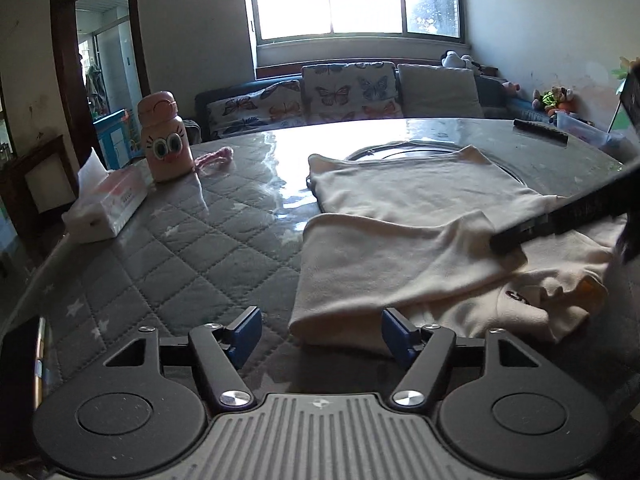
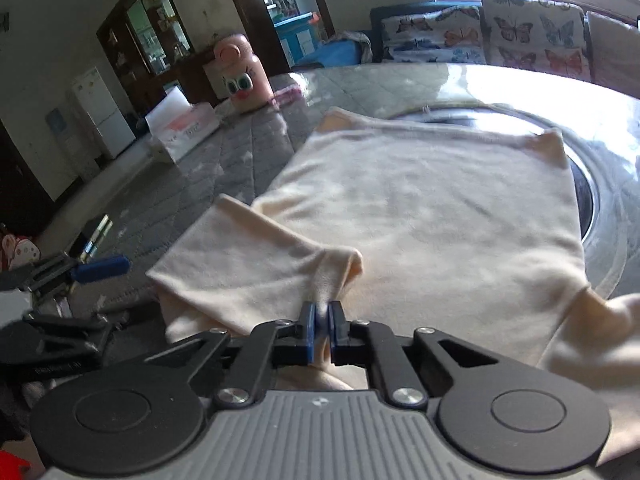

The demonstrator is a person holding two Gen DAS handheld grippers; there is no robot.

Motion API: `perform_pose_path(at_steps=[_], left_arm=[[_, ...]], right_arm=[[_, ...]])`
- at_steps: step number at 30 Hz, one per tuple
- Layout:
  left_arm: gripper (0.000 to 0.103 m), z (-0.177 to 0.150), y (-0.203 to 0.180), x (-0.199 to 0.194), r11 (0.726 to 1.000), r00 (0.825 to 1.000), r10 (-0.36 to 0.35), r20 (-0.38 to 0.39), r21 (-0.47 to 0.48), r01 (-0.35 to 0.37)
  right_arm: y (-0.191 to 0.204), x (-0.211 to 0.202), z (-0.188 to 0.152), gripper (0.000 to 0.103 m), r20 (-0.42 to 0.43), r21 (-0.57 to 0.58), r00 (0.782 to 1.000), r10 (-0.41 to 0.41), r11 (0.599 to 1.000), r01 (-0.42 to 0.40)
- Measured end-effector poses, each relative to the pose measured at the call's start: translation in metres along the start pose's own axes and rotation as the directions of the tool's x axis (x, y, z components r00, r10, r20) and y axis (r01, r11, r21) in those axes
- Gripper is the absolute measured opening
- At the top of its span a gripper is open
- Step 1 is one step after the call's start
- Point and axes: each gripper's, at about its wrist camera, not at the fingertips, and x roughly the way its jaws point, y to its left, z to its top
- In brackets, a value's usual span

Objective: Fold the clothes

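My right gripper (image 2: 322,322) has its jaws clenched on a pinch of the cream shirt (image 2: 420,208), at the tip of a sleeve folded over the shirt's body. My left gripper (image 1: 318,332) hangs with jaws released just beside the shirt's near edge. The shirt lies spread on the quilted bench (image 1: 168,240); beyond the shirt stands a pink bottle (image 1: 164,140).

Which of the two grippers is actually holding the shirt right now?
The right gripper, shut on the cream shirt; the left gripper is open, holding nothing.
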Motion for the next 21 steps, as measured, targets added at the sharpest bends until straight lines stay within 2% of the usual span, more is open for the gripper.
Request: perform_pose_path(at_steps=[7, 14, 17, 21], left_arm=[[0.072, 0.002, -0.01, 0.012, 0.999, 1.0, 0.023, -0.01, 0.025, -0.023], [0.072, 0.0, -0.013, 0.014, 0.998, 0.999, 0.046, -0.019, 0.052, -0.045], [0.071, -0.001, -0.012, 0.013, 0.997, 0.998, 0.055, -0.024, 0.058, -0.053], [0.071, -0.003, -0.011, 0.012, 0.996, 0.997, 0.066, -0.03, 0.065, -0.064]], right_arm=[[0.022, -0.043, 0.036, 0.004, 0.148, -0.138, 0.989, -0.018, 0.99, 0.039], [0.034, -0.083, 0.061, 0.004, 0.271, -0.224, 0.962, -0.038, 0.969, 0.101], [0.026, -0.089, 0.06, 0.004, 0.285, -0.213, 0.956, -0.075, 0.967, 0.139], [-0.001, -0.077, 0.044, 0.004, 0.208, -0.147, 0.967, -0.15, 0.972, 0.182]])
